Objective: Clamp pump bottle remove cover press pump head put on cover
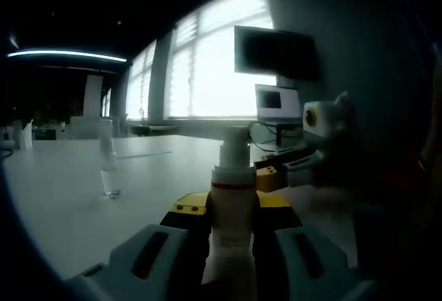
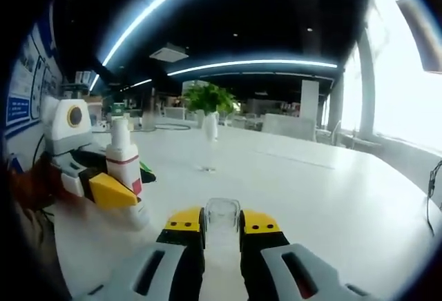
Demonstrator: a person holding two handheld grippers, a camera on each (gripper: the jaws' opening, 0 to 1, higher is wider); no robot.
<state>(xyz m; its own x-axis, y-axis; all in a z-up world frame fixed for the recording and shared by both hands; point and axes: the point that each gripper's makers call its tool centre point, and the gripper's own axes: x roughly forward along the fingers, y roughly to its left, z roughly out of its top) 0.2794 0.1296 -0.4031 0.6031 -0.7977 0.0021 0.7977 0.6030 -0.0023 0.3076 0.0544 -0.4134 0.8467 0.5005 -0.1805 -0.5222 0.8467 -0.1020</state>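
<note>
Left gripper (image 1: 231, 246) clamping pump bottle (image 1: 233, 204) upright; right gripper (image 2: 222, 235) pinching clear cover (image 2: 222, 215). Risk: misaligned recapping tipping bottle on white table (image 2: 331, 190).

Pump bottle (image 1: 233, 211): smooth matt white plastic w/ red band. Cover (image 2: 222, 217): clear glossy plastic. Surface (image 2: 331, 197): smooth white, slight sheen. Fingers (image 2: 184, 221): yellow/black plastic.

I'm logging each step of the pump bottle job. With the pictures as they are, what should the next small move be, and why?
Probably bring the right tongs over the bottle's pump head and press it. The left tongs grip the bottle upright, its head is bare, and the right tongs hold a clear cover, so the cover seems to be off.
</note>
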